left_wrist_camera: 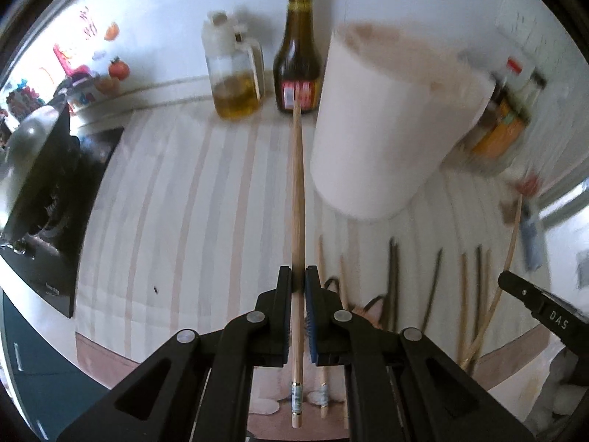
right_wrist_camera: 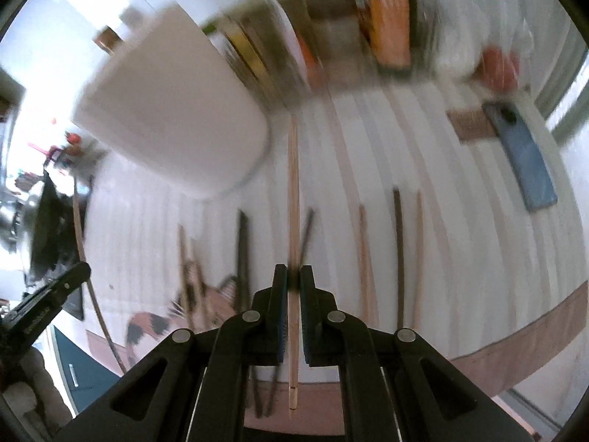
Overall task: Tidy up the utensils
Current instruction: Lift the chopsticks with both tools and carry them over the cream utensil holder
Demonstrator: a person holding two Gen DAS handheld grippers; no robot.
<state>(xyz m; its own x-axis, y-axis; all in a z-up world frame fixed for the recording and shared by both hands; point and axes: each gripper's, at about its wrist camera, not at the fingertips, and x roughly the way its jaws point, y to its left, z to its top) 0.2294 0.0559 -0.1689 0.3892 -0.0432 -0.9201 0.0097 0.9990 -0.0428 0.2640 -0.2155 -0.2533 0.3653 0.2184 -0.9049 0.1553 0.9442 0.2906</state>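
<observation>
My left gripper [left_wrist_camera: 298, 276] is shut on a light wooden chopstick [left_wrist_camera: 297, 191] that points forward above the striped cloth, toward a tall white utensil holder [left_wrist_camera: 383, 132]. My right gripper [right_wrist_camera: 293, 276] is shut on another light wooden chopstick [right_wrist_camera: 293, 199], held above the cloth near the white holder [right_wrist_camera: 173, 118]. Several loose chopsticks, light and dark, lie on the cloth [left_wrist_camera: 434, 287] [right_wrist_camera: 397, 250] between and below the grippers. The right gripper's finger [left_wrist_camera: 533, 305] shows at the right of the left wrist view. The right wrist view is motion-blurred.
An oil jug [left_wrist_camera: 235, 70] and a dark sauce bottle [left_wrist_camera: 298, 55] stand at the back wall. A black stove with a pan [left_wrist_camera: 40, 191] is at the left. Jars and boxes [right_wrist_camera: 386, 18] stand behind the holder. A blue phone [right_wrist_camera: 522, 158] lies at the right.
</observation>
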